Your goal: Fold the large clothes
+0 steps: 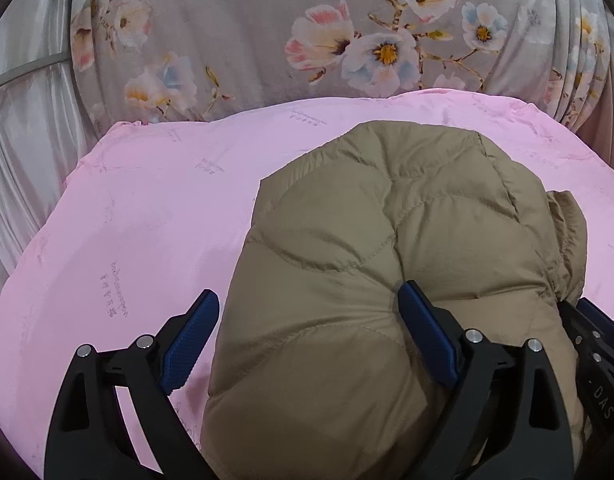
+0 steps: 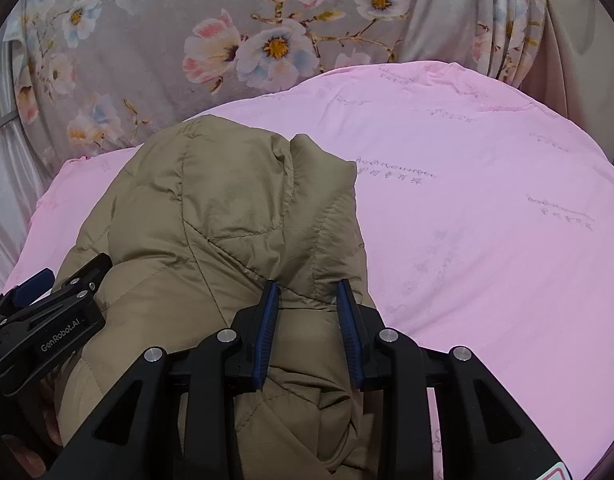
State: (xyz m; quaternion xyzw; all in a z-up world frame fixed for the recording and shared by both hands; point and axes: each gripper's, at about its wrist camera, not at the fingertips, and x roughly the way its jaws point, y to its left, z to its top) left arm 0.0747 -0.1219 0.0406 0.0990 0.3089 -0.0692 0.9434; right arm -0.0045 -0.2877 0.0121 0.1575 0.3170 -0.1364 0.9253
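Jacket: a tan quilted down jacket (image 1: 371,248) lies bunched on the pink bedsheet (image 1: 147,216), already gathered into a thick bundle near the edge closest to me.
Left gripper: I see my left gripper (image 1: 307,336) with its fingers spread wide. One blue pad (image 1: 427,336) presses into the padding, the other stands over bare sheet beside the bundle. It grasps nothing; I judge it only pushes the puffy fabric down so the air goes out.
Right gripper: my right gripper (image 2: 309,332) has its fingers drawn in on a thick roll of the jacket, at the seam of the edge. The cloth fills the gap between the pads, so I judge it is pinched, to keep the fold from springing open.
Background: a floral curtain (image 2: 147,40) hangs behind the bed.
Stage: I think the fold is nearly done, and the bundle needs flattening.
Risk: down filling is springy, so it may unfold when I let go.
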